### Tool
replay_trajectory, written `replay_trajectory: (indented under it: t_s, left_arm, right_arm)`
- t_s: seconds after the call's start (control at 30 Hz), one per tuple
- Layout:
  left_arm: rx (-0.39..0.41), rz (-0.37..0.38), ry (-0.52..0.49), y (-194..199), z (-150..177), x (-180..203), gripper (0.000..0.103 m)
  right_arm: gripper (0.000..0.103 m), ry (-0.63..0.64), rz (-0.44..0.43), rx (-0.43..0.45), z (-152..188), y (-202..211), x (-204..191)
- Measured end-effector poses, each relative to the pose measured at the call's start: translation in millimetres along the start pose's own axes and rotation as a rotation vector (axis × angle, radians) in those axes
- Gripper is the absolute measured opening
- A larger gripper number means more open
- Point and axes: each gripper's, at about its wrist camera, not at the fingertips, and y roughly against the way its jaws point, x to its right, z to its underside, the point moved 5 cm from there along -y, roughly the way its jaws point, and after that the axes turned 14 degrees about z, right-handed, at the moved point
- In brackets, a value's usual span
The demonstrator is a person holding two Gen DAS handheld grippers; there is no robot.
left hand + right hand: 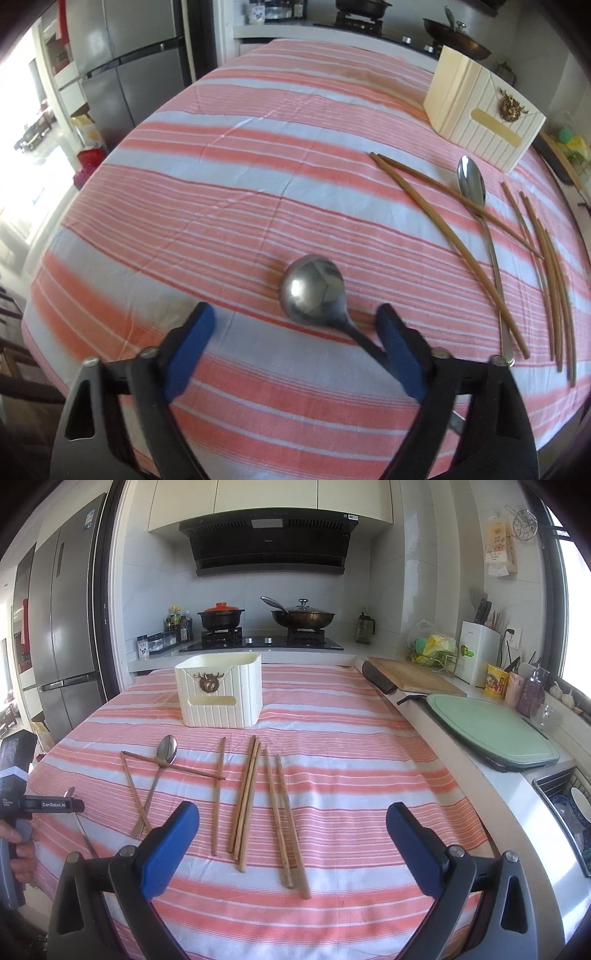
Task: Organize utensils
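Note:
A steel spoon point(314, 288) lies on the striped cloth between the open fingers of my left gripper point(295, 325); its handle runs back against the right finger point(399, 354). It shows edge-on in the right wrist view point(75, 812) beside the left gripper body point(51, 805). A second spoon point(476, 206) point(164, 760) lies crossed with brown chopsticks point(443, 236) point(133, 790). Several more chopsticks point(251, 797) lie ahead of my right gripper point(291, 830), which is open and empty above the cloth. A cream utensil box point(219, 690) point(480, 110) stands behind them.
The table wears a pink and white striped cloth point(369, 775). A counter with a green cutting board point(487, 731) and a wooden board point(410, 675) runs along the right. A stove with pots point(303, 618) is behind; a fridge point(62, 646) stands left.

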Motion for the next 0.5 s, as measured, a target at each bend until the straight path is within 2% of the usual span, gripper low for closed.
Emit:
replay_trajectory:
  t_s: [0.03, 0.07, 0.1, 0.13, 0.17, 0.23, 0.33, 0.47, 0.5]
  left_arm:
    - [0.004, 0.001, -0.024, 0, -3, 3, 0.055]
    - [0.004, 0.022, -0.043, -1, -6, 6, 0.043]
    - [-0.004, 0.041, -0.051, -6, -11, 9, 0.023]
    - [-0.003, 0.057, -0.059, -9, -16, 10, 0.014]
    - [-0.001, 0.075, -0.068, -13, -21, 12, 0.009]
    - [0.006, 0.121, -0.097, -22, -36, 15, 0.007]
    - [0.023, 0.156, -0.197, -40, -61, 27, 0.007]
    - [0.047, 0.244, -0.312, -53, -91, 48, 0.008]
    - [0.043, 0.237, -0.327, -56, -96, 49, 0.009]
  right_arm:
    - [0.103, 0.001, -0.002, 0.0, 0, 1, -1]
    - [0.103, 0.001, -0.003, 0.0, -1, 1, -1]
    - [0.103, 0.0, -0.003, 0.0, -1, 1, -1]
    - [0.103, 0.0, -0.001, -0.002, -1, 1, -1]
    - [0.103, -0.001, 0.001, -0.003, -1, 1, -1]
    - [0.103, -0.004, 0.006, -0.008, 0, 1, 0]
    - [0.103, -0.005, 0.014, -0.02, 2, 1, 2]
    - [0.103, -0.008, 0.022, -0.033, 3, -1, 4]
    - [0.103, -0.009, 0.024, -0.034, 3, -2, 5]
